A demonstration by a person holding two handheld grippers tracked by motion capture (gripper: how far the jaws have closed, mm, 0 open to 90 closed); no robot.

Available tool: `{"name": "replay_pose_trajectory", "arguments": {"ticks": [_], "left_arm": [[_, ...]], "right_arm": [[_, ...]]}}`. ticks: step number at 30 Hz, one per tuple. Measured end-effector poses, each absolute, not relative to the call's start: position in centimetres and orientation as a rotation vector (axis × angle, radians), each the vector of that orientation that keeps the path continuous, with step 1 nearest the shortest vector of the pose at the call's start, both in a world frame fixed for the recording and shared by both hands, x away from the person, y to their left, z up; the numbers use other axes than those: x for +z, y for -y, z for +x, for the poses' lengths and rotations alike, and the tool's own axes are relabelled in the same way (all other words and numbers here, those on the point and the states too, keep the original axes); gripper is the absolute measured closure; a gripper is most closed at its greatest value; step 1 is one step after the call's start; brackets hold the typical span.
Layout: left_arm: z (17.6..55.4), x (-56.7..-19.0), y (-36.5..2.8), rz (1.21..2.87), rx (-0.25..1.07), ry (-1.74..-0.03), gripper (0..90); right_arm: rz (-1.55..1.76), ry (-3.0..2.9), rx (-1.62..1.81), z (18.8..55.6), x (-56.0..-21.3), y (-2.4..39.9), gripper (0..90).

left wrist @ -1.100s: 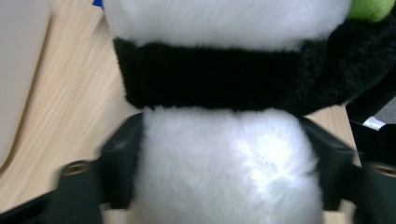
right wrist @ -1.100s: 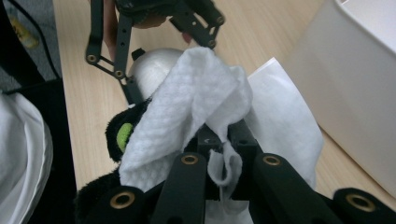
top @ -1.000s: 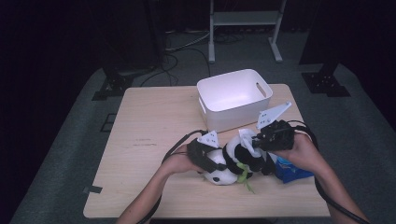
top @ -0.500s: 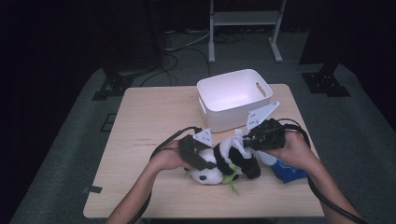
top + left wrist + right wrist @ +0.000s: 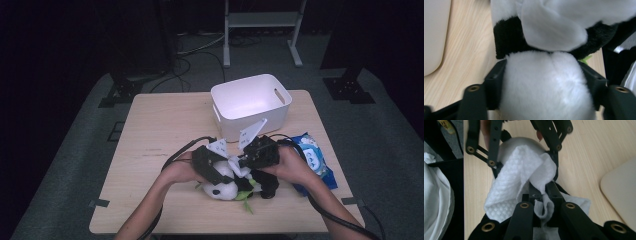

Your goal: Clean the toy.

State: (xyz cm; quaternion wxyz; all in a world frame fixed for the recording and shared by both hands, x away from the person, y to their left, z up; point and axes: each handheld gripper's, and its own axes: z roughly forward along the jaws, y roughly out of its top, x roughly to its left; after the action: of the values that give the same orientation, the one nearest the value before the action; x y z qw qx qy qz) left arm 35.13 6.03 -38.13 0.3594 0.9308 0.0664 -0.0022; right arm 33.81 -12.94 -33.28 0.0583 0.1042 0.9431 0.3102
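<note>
A black and white plush panda lies on the wooden table near its front edge. My left gripper is shut on the panda's white body, one jaw on each side. My right gripper is shut on a white wet wipe, which drapes over the panda between the left gripper's jaws. In the right gripper view the left gripper stands just ahead, clamped around the plush. A bit of green pokes out under the panda.
A white plastic bin stands empty behind the grippers, close to the right hand. A blue pack of wipes lies at the right, partly under the right forearm. Cables trail from both grippers across the table.
Both grippers and the panda have shifted a little to the left and toward the front edge. The wipe stays pressed on the panda.
</note>
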Motion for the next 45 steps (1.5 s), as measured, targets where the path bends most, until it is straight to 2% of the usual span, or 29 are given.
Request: {"name": "replay_pose_trajectory", "arguments": {"ticks": [5,14,21,30,35,38,40,43,45], "left_arm": [[34.9,-38.6,-6.2,2.330,-0.018,-0.201,18.2],[34.6,-39.1,-8.4,2.206,-0.019,-0.214,16.7],[34.4,-38.7,-10.1,2.224,0.015,-0.226,14.1],[34.9,-40.9,-10.9,2.225,0.009,-0.205,6.3],[35.5,-43.3,-10.8,2.202,-0.048,-0.202,0.0],[35.6,-43.8,-10.8,2.171,-0.077,-0.208,0.0],[35.9,-43.6,-11.1,2.160,-0.096,-0.210,6.4],[35.8,-42.9,-11.3,2.176,-0.083,-0.201,21.3],[35.7,-42.3,-11.4,2.194,-0.076,-0.200,25.6]], "right_arm": [[0.348,-2.859,0.948,33.9,-33.8,13.8,84.4],[0.335,-2.870,0.934,33.8,-33.9,13.7,84.4],[0.375,-2.858,0.912,34.3,-34.1,14.1,84.3],[0.399,-2.862,0.909,35.0,-34.2,14.3,84.2],[0.394,-2.865,0.901,35.0,-34.2,14.1,84.2],[0.391,-2.869,0.902,35.0,-34.4,14.0,84.2],[0.390,-2.868,0.904,35.0,-34.6,13.9,84.1],[0.386,-2.864,0.913,35.0,-34.6,13.7,84.0],[0.378,-2.862,0.907,34.9,-34.4,13.5,84.0]]}}
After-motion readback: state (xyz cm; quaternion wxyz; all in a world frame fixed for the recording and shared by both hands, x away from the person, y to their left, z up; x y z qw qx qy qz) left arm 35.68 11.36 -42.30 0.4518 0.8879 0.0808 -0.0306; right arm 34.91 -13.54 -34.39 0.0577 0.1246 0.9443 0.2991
